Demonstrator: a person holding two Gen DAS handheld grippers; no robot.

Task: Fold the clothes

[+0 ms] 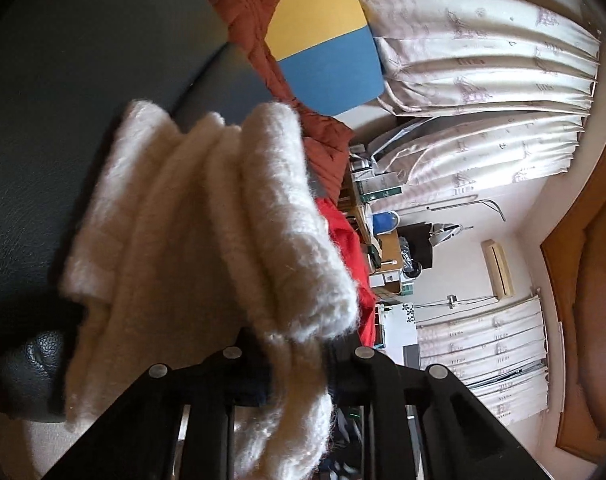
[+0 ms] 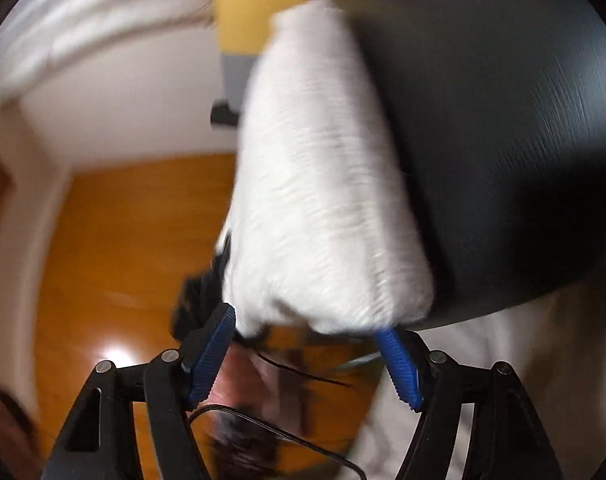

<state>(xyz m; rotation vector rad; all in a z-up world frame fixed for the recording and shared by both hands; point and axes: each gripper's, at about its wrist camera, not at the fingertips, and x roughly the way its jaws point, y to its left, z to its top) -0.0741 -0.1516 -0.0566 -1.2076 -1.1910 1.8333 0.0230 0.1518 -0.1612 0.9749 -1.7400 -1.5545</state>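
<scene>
A white fuzzy knit garment [image 1: 207, 220] hangs in thick folds in front of the dark leather surface [image 1: 55, 100]. My left gripper [image 1: 295, 350] is shut on a bunch of it, and the fabric hides the fingertips. In the blurred right wrist view the same white garment [image 2: 319, 184] hangs just ahead of my right gripper [image 2: 307, 324]. That gripper is open, its blue pads [image 2: 213, 352] spread wide with the garment's lower edge at their tips. The dark leather surface [image 2: 503, 140] fills the right of that view.
A rust-orange garment [image 1: 259, 36] and a red one [image 1: 351, 256] lie beside the leather surface. A yellow and blue mat [image 1: 323, 32], pale curtains [image 1: 483, 60] and cluttered shelves [image 1: 383, 216] stand beyond. A person's head [image 2: 243, 420] and a black cable [image 2: 287, 436] are under the right gripper.
</scene>
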